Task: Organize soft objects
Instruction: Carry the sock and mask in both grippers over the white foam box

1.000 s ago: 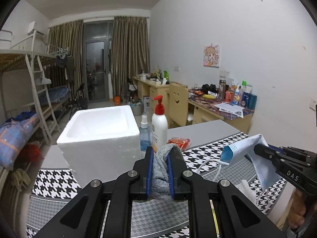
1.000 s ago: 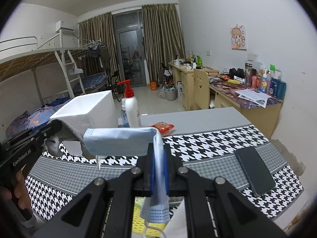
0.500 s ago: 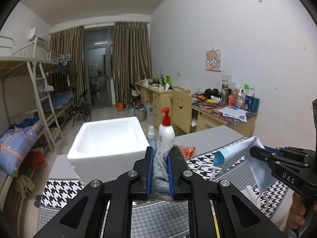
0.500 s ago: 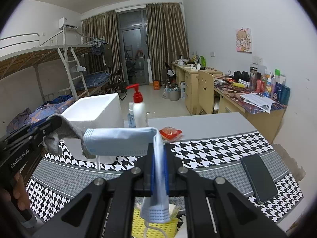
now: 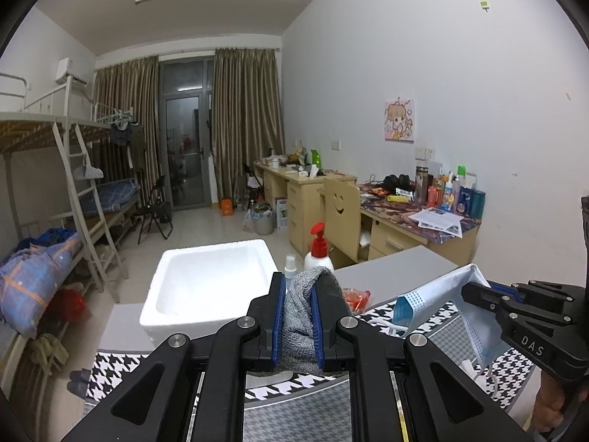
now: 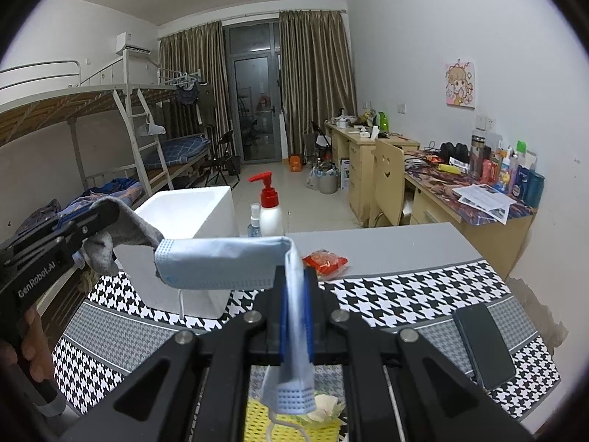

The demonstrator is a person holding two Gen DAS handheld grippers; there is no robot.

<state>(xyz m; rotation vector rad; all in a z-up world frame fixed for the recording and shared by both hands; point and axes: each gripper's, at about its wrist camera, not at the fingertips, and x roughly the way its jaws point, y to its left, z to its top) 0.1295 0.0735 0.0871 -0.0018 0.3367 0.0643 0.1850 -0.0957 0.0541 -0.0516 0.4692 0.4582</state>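
**Figure: 2 grippers, each carrying 1 soft item above the table**

My left gripper (image 5: 299, 313) is clamped narrow on a grey knit sock (image 5: 300, 326); the fabric fills the gap between the blue pads and bulges above the fingertips. In the right wrist view the same gripper (image 6: 97, 221) enters from the left, with the sock (image 6: 121, 228) draped over its tip and a loose end hanging below. My left hand (image 6: 31, 346) grips its handle at the frame edge.

My right gripper (image 6: 294, 313) is clamped narrow on a light blue disposable face mask (image 6: 221, 263). 1 end of the mask is pinched between the pads and hangs down toward me; the rest extends left, folded, with a white ear loop dangling. In the left wrist view this gripper (image 5: 469, 289) reaches in from the right and the mask (image 5: 438, 296) hangs from its tip.

Both items are held in the air, near each other, above a houndstooth tablecloth (image 6: 405, 287). On the table behind them stands an open white foam box (image 5: 210, 287). Just beside it stand a red-pump lotion bottle (image 6: 270, 208) and a small spray bottle (image 6: 254, 221). A red snack packet (image 6: 325, 259) lies near them, and a black phone (image 6: 482, 344) lies at the right. A yellow mesh item (image 6: 291, 418) shows below my right gripper.
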